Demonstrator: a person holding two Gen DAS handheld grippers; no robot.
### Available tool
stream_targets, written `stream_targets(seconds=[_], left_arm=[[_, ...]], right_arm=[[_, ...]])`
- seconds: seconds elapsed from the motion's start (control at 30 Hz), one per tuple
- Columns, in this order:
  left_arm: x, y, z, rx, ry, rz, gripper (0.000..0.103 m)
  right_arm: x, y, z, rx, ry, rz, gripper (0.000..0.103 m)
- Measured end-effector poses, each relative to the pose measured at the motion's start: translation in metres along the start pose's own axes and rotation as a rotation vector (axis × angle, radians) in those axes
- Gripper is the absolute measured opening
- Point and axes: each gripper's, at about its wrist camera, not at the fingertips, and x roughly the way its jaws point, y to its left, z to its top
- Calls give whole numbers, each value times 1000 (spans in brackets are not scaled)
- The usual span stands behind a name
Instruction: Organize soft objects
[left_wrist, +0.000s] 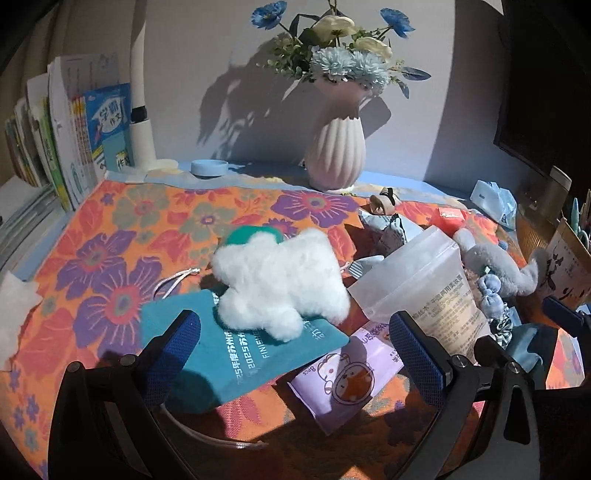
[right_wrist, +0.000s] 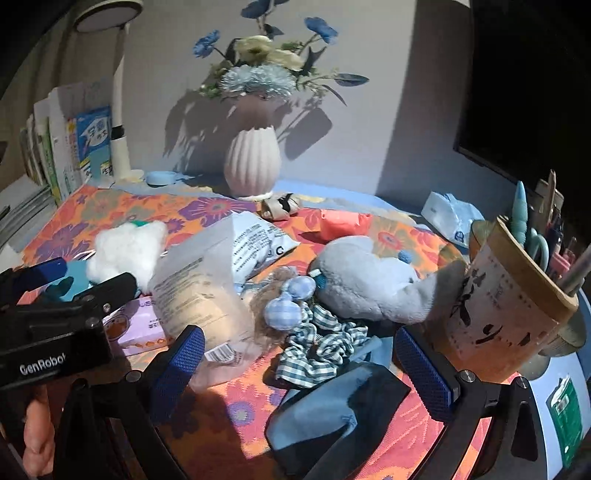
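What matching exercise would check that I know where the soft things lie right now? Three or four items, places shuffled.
Things:
1. white fluffy toy
2. grey plush
3. checked scrunchie
4. blue pouch

Places:
A. between the right gripper's fingers, nearest the camera
B. lying partly on the teal bag
C. against the pen cup
D. just in front of the grey plush

Pairs: 1-B, 2-C, 3-D, 4-A

- The left hand-held gripper (left_wrist: 293, 360) hangs over the desk (left_wrist: 110, 236), jaws wide apart, holding nothing.
- A white fluffy toy (left_wrist: 280, 284) lies just beyond it, resting on a teal pouch (left_wrist: 229, 350).
- Right of the toy stands a frosted plastic bag (left_wrist: 424, 284); beyond that, a grey plush (left_wrist: 495, 262).
- Behind the toy stands a ribbed vase (left_wrist: 336, 151).
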Motion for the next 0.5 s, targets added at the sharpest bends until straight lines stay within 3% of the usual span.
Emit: stream_targets(seconds=[0.5], left_arm=[[1, 1, 3, -6, 15, 4, 102]], right_arm=[[-4, 0, -1, 10, -5, 19, 103]])
